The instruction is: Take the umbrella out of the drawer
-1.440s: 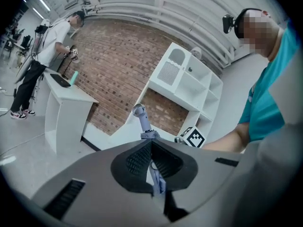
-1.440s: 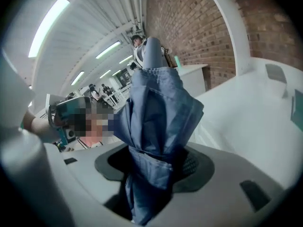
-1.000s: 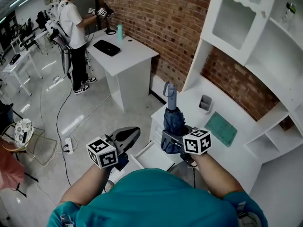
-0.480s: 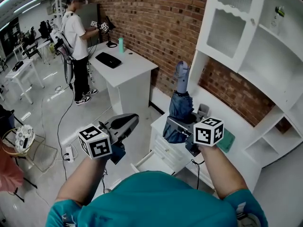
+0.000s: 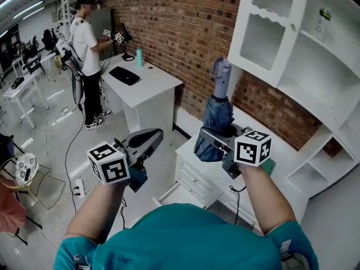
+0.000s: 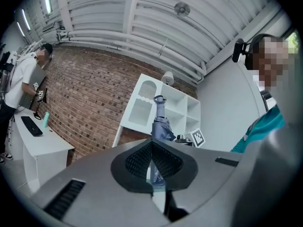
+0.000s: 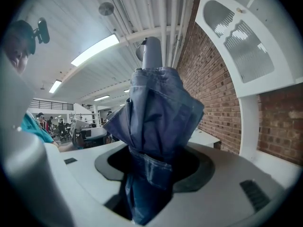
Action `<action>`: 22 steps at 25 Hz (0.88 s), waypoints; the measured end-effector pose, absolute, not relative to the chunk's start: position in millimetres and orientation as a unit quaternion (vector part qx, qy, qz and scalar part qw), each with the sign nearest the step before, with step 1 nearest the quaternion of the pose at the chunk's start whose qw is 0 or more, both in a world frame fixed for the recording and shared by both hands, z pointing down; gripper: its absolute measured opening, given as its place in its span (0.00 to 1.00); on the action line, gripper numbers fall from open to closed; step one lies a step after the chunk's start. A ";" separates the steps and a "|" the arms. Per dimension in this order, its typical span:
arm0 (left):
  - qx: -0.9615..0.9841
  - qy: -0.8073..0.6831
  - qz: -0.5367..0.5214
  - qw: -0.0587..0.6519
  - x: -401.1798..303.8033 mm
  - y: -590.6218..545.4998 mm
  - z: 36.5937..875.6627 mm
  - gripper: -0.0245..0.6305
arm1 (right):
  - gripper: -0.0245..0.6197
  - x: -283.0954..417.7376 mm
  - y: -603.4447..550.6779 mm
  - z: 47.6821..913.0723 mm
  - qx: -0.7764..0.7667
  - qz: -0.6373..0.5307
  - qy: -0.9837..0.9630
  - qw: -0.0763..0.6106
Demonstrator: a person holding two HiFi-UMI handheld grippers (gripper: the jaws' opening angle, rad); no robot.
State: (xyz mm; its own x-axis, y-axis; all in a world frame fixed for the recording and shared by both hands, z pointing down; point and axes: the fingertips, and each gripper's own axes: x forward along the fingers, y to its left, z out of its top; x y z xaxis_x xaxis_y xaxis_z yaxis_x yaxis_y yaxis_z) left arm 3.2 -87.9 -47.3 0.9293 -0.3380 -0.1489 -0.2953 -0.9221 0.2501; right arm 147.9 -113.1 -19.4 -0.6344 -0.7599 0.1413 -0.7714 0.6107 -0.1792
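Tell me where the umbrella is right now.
Head view, right of centre: the folded blue umbrella stands upright, clamped in the right hand-held gripper, above the white cabinet and its open drawer.

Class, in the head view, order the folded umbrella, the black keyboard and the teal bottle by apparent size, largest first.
1. umbrella, though it is nearest the camera
2. keyboard
3. bottle

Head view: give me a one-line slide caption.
Right gripper holds a folded blue umbrella upright, clear of the open drawer; left gripper is shut and empty.
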 end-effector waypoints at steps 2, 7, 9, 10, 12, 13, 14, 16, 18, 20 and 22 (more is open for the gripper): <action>0.977 -0.158 -0.094 0.109 5.9 -86.7 -50.6 0.06 | 0.43 147.7 -112.2 -25.1 0.427 0.107 -0.898 0.022; 0.978 -0.154 -0.090 0.104 8.6 -85.4 -53.5 0.06 | 0.43 145.0 -112.0 -36.4 0.423 0.095 -0.901 0.019; 0.979 -0.155 -0.088 0.104 8.2 -84.9 -52.7 0.06 | 0.43 143.3 -112.0 -40.6 0.422 0.091 -0.902 0.017; 0.978 -0.156 -0.086 0.105 7.5 -84.9 -52.3 0.06 | 0.43 142.1 -112.1 -42.7 0.421 0.089 -0.903 0.015; 0.978 -0.158 -0.083 0.105 6.1 -84.7 -52.6 0.06 | 0.43 139.7 -112.2 -46.4 0.419 0.086 -0.904 0.012; 0.978 -0.159 -0.083 0.104 5.6 -84.2 -53.2 0.06 | 0.43 138.8 -111.9 -47.6 0.418 0.085 -0.905 0.010; 0.978 -0.159 -0.083 0.104 5.1 -83.5 -53.8 0.06 | 0.43 138.0 -111.4 -48.3 0.417 0.085 -0.905 0.009; 0.978 -0.158 -0.084 0.105 4.5 -82.1 -54.3 0.06 | 0.43 136.7 -110.4 -48.3 0.415 0.087 -0.906 0.005; 0.978 -0.157 -0.085 0.105 5.1 -82.1 -54.1 0.06 | 0.43 136.7 -110.9 -47.6 0.414 0.089 -0.906 0.004; 0.978 -0.157 -0.085 0.105 6.2 -82.9 -53.5 0.06 | 0.44 137.9 -112.7 -47.0 0.415 0.088 -0.906 0.004; 0.978 -0.157 -0.085 0.106 6.5 -83.5 -52.5 0.06 | 0.44 139.0 -114.3 -46.2 0.417 0.089 -0.904 0.002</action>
